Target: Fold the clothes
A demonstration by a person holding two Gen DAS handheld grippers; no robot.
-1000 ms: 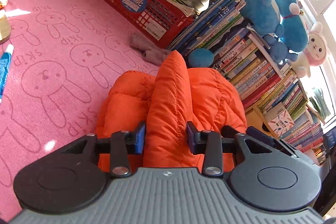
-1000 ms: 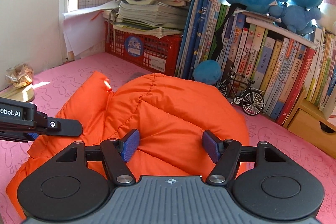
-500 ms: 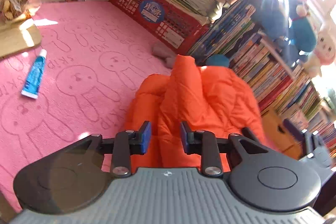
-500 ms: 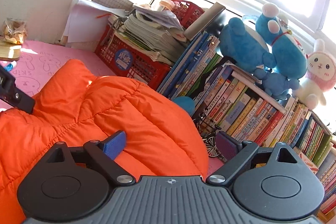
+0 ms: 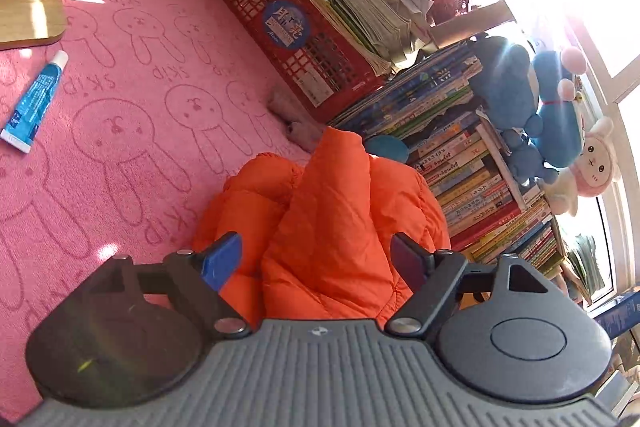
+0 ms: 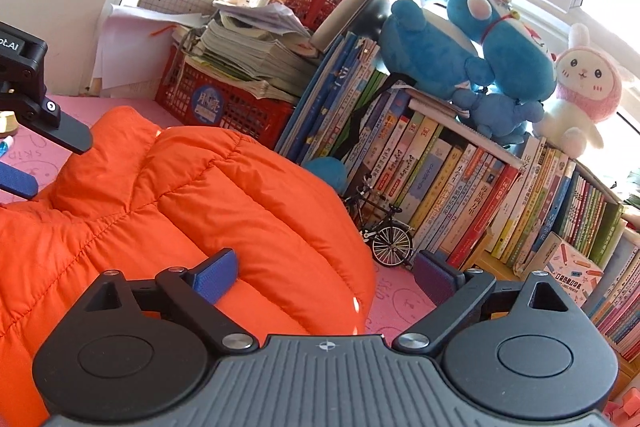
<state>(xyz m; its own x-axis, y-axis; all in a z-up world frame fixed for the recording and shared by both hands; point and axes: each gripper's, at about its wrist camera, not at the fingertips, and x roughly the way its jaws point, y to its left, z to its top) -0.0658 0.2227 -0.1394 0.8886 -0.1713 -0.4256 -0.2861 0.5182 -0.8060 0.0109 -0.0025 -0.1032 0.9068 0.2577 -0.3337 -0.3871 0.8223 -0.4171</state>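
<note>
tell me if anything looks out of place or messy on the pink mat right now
The orange puffer jacket is bunched in a lumpy heap with a raised ridge, not flat or neatly folded. A blue tube lies loose on the pink mat, and a small grey cloth sits crumpled against the red crate. Both grippers are open and hold nothing.

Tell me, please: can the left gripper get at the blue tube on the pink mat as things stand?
Probably yes. The left gripper is open and holds nothing, and only bare pink mat lies between it and the blue tube.
</note>
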